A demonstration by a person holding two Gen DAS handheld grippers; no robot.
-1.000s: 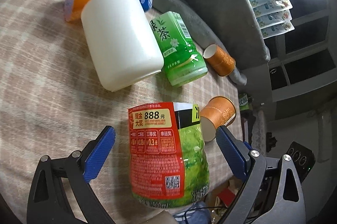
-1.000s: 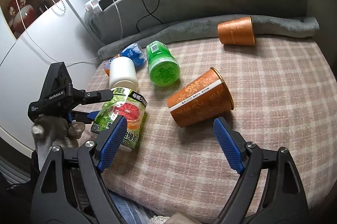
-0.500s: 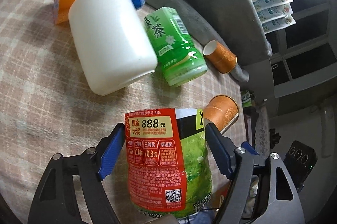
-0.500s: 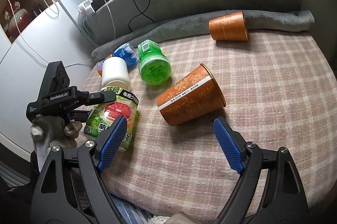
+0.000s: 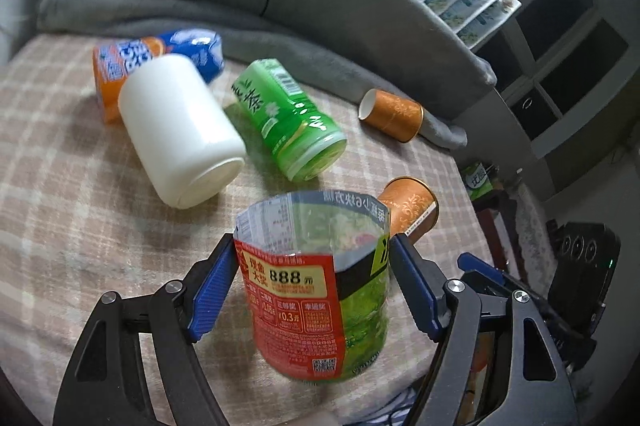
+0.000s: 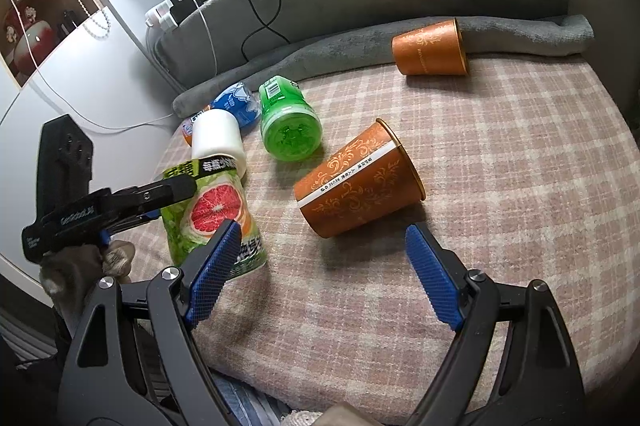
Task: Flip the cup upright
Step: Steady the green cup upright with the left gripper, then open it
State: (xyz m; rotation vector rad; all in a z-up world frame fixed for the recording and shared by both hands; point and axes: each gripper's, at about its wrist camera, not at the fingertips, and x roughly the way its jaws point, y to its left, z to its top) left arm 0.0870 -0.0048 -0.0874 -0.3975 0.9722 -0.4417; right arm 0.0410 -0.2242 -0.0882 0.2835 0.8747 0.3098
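Observation:
My left gripper (image 5: 312, 290) is shut on a cut-off plastic bottle cup with a red and green label (image 5: 316, 290); the cup stands nearly upright, open end up, on the plaid cushion. The right wrist view shows the same cup (image 6: 216, 209), grapefruit picture facing me, with the left gripper (image 6: 176, 189) clamped near its top. My right gripper (image 6: 320, 274) is open and empty, just in front of an orange paper cup (image 6: 360, 181) that lies on its side. A second orange paper cup (image 6: 430, 51) lies on its side against the grey blanket at the back.
A white jar (image 5: 180, 129), a green bottle cup (image 5: 288, 117) and an orange-blue can (image 5: 156, 61) lie on their sides at the left. A rolled grey blanket (image 6: 520, 37) and sofa back bound the far side. Cables run over the sofa back (image 6: 256, 13).
My left gripper closed on the labelled bottle cup and tipped it from lying down to nearly upright. My right gripper drew slightly closer to the near orange cup.

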